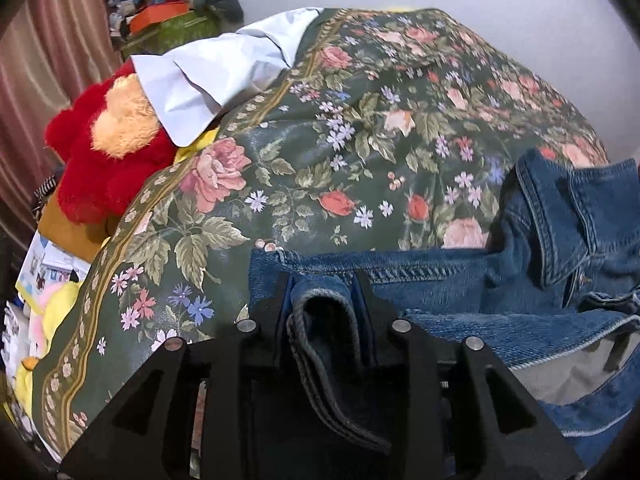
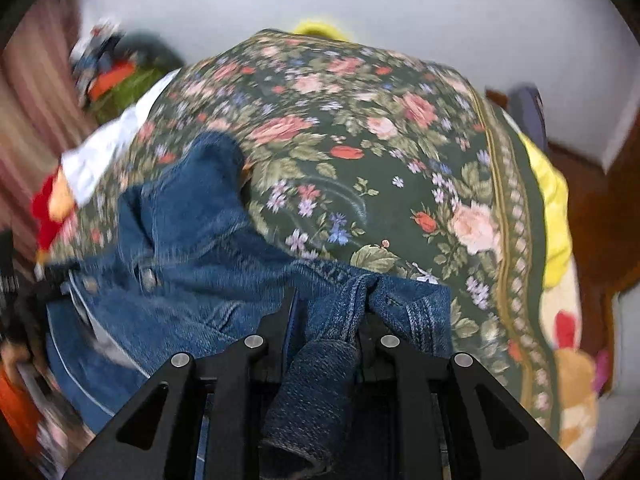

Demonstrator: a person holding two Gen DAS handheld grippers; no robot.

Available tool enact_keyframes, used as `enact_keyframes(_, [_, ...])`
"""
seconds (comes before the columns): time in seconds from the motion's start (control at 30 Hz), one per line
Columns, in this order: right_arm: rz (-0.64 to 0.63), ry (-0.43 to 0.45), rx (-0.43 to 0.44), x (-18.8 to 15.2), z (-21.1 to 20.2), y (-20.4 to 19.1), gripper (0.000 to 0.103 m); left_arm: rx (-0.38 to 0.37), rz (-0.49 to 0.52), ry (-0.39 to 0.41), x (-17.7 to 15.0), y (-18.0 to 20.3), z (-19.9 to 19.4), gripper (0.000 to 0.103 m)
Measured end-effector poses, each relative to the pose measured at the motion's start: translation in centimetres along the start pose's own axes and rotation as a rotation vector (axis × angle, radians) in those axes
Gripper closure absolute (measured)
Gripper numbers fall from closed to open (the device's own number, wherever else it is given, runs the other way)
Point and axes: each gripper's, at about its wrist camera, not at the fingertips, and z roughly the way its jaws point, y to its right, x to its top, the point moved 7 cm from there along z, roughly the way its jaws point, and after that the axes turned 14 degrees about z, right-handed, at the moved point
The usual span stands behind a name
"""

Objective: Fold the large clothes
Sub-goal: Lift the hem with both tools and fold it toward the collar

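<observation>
A blue denim jacket lies crumpled on the floral green bedspread, its collar raised at the right. My left gripper points down at the jacket's near edge. A rounded fold of denim hem sits loosely between its jaws, which stand slightly apart, open. In the blurred right wrist view the jacket spreads to the left over the bedspread. My right gripper is shut on a bunched strip of the denim, which trails back between its fingers.
A red and tan plush toy and a white cloth lie at the bed's left edge. Behind them are a striped curtain and a pile of clutter. A yellow blanket hangs off the bed's right side.
</observation>
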Motion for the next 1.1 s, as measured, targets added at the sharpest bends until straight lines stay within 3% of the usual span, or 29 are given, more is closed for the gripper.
enact_keyframes(0.13, [-0.054, -0.005, 0.009, -0.6, -1.5, 0.0, 0.083, -0.049, -0.021, -0.026, -0.1, -0.6, 0.4, 0.068])
enact_keyframes(0.3, [0.078, 0.004, -0.017, 0.4, -3.8, 3.5, 0.082, -0.015, 0.048, -0.065, 0.1, 0.0, 0.3, 0.065])
enact_keyframes(0.37, [0.134, -0.005, -0.086, 0.5, -4.6, 5.8, 0.082, 0.050, 0.082, -0.051, 0.5, -0.1, -0.8, 0.048])
enact_keyframes(0.43, [0.147, -0.008, -0.084, 0.0, -5.7, 7.0, 0.082, 0.090, 0.090, -0.015, 1.1, -0.6, -2.5, 0.046])
enact_keyframes(0.6, [0.103, 0.031, -0.111, -1.3, -8.9, 8.0, 0.082, 0.039, 0.039, 0.047, 1.8, -2.2, -7.3, 0.046])
enact_keyframes(0.8, [0.056, 0.063, -0.072, -3.3, -12.0, 6.1, 0.082, -0.011, 0.108, 0.085, 0.0, -1.1, -11.8, 0.037])
enact_keyframes(1.1, [-0.030, 0.021, 0.032, -7.8, -12.5, 0.2, 0.082, -0.144, 0.257, 0.038, -5.8, 5.9, -12.2, 0.033])
